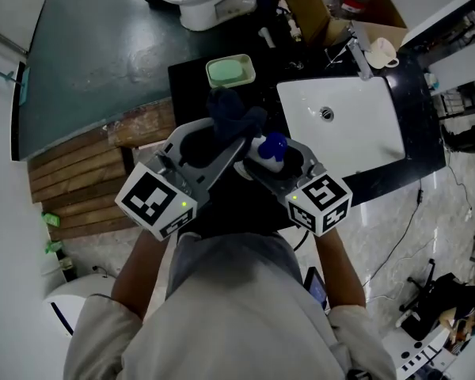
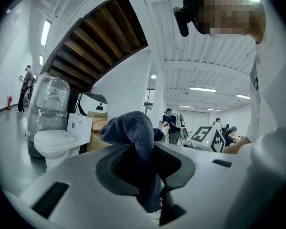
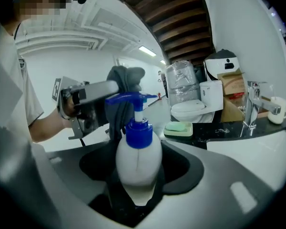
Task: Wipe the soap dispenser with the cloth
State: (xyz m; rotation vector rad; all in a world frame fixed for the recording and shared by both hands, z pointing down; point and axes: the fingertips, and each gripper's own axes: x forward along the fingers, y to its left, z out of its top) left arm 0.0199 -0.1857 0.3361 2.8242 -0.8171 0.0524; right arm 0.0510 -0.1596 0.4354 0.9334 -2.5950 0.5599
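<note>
My right gripper [image 3: 138, 187] is shut on the white soap dispenser [image 3: 138, 162], gripping its body; the blue pump head [image 3: 133, 99] stands above the jaws. In the head view the dispenser [image 1: 271, 152] is held above the black counter, left of the sink. My left gripper [image 2: 150, 175] is shut on a dark blue cloth [image 2: 133, 132], which bunches over the jaws. The cloth [image 3: 123, 86] hangs just behind and left of the pump head; whether it touches it I cannot tell. Seen from above, the cloth [image 1: 231, 115] sits close to the dispenser's top.
A white sink [image 1: 364, 145] is set in the black counter [image 1: 191, 81], with a faucet [image 1: 356, 54] and a white cup [image 1: 382, 51] behind it. A green soap dish [image 1: 230, 71] lies on the counter's far left. A toilet [image 1: 206, 2] stands beyond.
</note>
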